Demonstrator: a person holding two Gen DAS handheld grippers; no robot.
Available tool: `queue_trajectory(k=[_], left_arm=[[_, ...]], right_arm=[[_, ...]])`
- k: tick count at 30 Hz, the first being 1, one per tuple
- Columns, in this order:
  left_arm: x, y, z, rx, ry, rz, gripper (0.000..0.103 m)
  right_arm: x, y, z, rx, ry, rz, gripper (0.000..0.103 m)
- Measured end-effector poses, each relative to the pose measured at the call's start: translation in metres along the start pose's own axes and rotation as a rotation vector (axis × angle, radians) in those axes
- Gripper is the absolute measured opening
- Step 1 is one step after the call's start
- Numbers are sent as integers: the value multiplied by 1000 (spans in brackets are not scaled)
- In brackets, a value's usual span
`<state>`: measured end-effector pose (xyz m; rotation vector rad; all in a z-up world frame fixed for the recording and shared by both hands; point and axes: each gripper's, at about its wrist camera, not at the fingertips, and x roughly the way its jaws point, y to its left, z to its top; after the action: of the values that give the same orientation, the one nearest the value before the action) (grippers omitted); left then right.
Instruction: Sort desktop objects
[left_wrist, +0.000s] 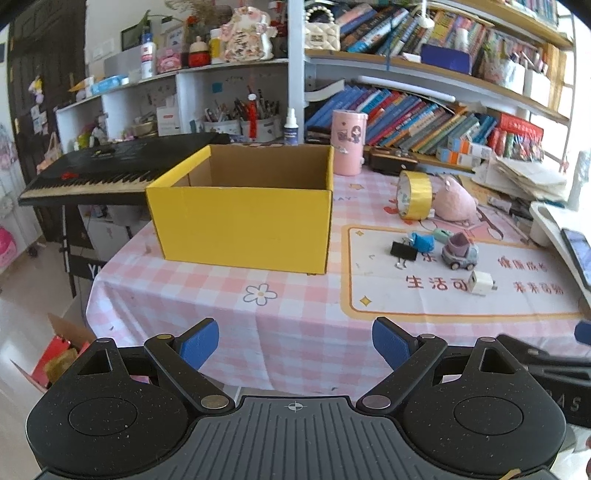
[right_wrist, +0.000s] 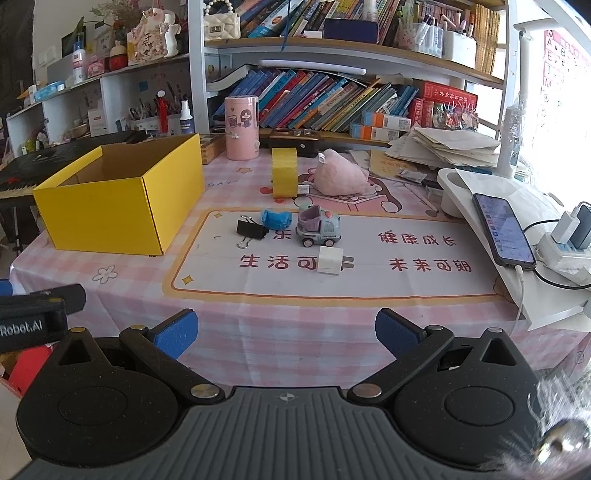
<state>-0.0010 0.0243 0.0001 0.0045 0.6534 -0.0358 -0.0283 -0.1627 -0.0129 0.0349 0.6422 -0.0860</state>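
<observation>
An open yellow cardboard box (left_wrist: 243, 221) (right_wrist: 122, 206) stands empty on the table's left. To its right on a white mat lie a black binder clip (left_wrist: 403, 251) (right_wrist: 252, 228), a blue roll (left_wrist: 423, 242) (right_wrist: 275, 218), a toy truck (left_wrist: 460, 253) (right_wrist: 318, 227) and a white charger plug (left_wrist: 481, 283) (right_wrist: 330, 261). Behind them are a yellow tape roll (left_wrist: 415, 199) (right_wrist: 284, 177) and a pink plush (left_wrist: 454, 201) (right_wrist: 340, 177). My left gripper (left_wrist: 295, 345) and right gripper (right_wrist: 286, 338) are both open and empty, held back at the table's near edge.
A pink cylinder (right_wrist: 242, 127) stands behind the box. A phone (right_wrist: 502, 229) lies on a white stand at the right, with a power strip (right_wrist: 565, 247) and cables. Bookshelves rise behind the table. A keyboard piano (left_wrist: 110, 170) stands left of it.
</observation>
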Motion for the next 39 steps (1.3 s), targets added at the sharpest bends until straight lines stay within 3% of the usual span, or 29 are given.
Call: queue_trajectory(k=[29, 39], left_arm=[[13, -4, 0, 54, 42, -40, 92], [23, -14, 5, 47, 49, -58, 92]], right_arm=[[9, 4, 6, -1, -9, 21, 101], [24, -3, 9, -21, 15, 38, 73]])
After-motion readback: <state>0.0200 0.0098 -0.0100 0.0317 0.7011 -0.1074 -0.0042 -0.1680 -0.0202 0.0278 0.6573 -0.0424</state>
